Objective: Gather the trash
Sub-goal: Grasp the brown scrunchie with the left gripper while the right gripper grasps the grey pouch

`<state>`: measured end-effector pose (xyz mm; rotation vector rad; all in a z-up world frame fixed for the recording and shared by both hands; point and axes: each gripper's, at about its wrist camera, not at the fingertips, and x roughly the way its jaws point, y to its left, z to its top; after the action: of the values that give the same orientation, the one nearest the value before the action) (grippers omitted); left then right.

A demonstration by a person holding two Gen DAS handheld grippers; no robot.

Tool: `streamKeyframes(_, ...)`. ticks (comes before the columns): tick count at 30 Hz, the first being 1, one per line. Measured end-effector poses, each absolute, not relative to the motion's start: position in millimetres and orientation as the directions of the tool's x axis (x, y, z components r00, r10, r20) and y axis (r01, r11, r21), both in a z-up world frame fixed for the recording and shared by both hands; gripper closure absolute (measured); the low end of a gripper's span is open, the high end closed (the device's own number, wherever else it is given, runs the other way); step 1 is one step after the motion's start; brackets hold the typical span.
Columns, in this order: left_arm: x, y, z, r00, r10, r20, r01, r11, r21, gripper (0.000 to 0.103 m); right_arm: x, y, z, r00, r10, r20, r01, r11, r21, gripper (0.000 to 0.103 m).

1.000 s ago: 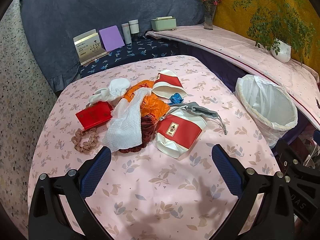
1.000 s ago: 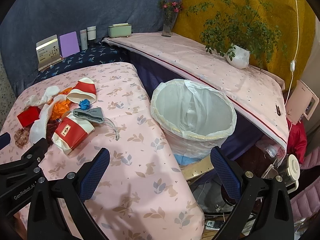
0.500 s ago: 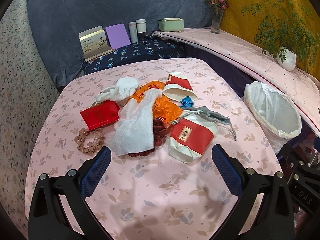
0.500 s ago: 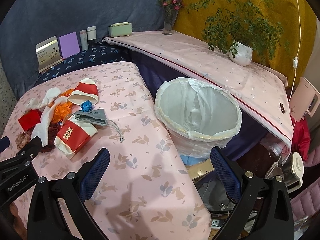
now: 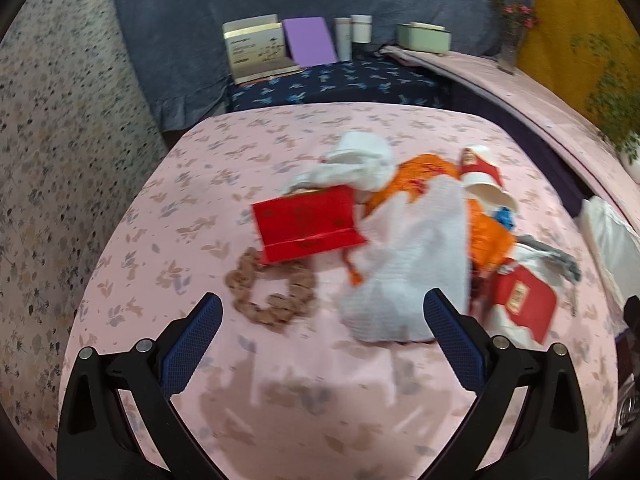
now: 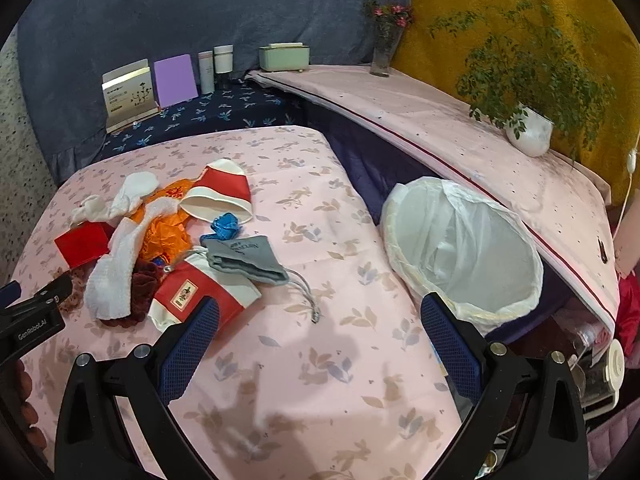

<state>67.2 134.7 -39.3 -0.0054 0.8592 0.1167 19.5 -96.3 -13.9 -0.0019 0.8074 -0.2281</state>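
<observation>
A litter pile lies on the pink floral table (image 5: 280,400): a red envelope (image 5: 308,222), a brown scrunchie (image 5: 272,292), a white paper towel (image 5: 412,272), an orange wrapper (image 5: 488,236), two red-and-white paper cups (image 6: 222,194) (image 6: 200,296), a blue scrap (image 6: 226,226) and a grey drawstring pouch (image 6: 244,260). My left gripper (image 5: 322,344) hangs open just short of the scrunchie and towel. My right gripper (image 6: 320,344) is open over bare cloth, between the pile and the white-lined bin (image 6: 460,248) at the table's right edge.
A lower pink shelf (image 6: 440,120) runs behind the bin with a potted plant (image 6: 528,132) and a flower vase (image 6: 384,52). At the back, on dark blue cloth, stand a card box (image 6: 128,92), a purple card (image 6: 176,80), two bottles and a green box (image 6: 284,56).
My left gripper has swung left and moved in closer to the pile, now facing the red envelope and scrunchie. My right gripper has edged forward and left towards the pile. Both stay open.
</observation>
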Motion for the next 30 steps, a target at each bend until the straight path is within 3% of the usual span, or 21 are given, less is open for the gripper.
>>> streamKeyframes(6,87,181,-56,0.624,0.154,-0.766,-0.174,0.983,0.056,0.007,51,-73,-22,0.674,-0.171,-0.718,0.147,0.984,-0.096,0.007)
streamKeyframes(18,103,212,-89,0.568,0.113,-0.815,-0.158,0.987,0.026,0.01,94,-45,-50,0.645,-0.166,-0.746,0.092,0.986,-0.14,0.012)
streamKeyframes(23,106,220,-97,0.544,0.023,-0.839,-0.13,0.99,-0.058,0.041,98,-45,-59,0.625,-0.164,-0.763,0.082,0.986,-0.144,0.023)
streamKeyframes(25,106,221,-99,0.536,-0.011,-0.844,-0.124,0.988,-0.091,0.064,99,-47,-62,0.615,-0.166,-0.771,0.083,0.986,-0.146,0.029)
streamKeyframes(26,105,221,-99,0.538,-0.018,-0.843,-0.117,0.988,-0.096,0.069,99,-48,-63,0.613,-0.167,-0.772,0.083,0.986,-0.147,0.031)
streamKeyframes(28,104,217,-98,0.543,-0.023,-0.839,-0.101,0.991,-0.093,0.084,99,-50,-66,0.604,-0.167,-0.779,0.083,0.986,-0.146,0.04)
streamKeyframes(30,101,214,-96,0.546,-0.037,-0.837,-0.087,0.991,-0.101,0.09,98,-52,-67,0.602,-0.152,-0.784,0.079,0.988,-0.131,0.053)
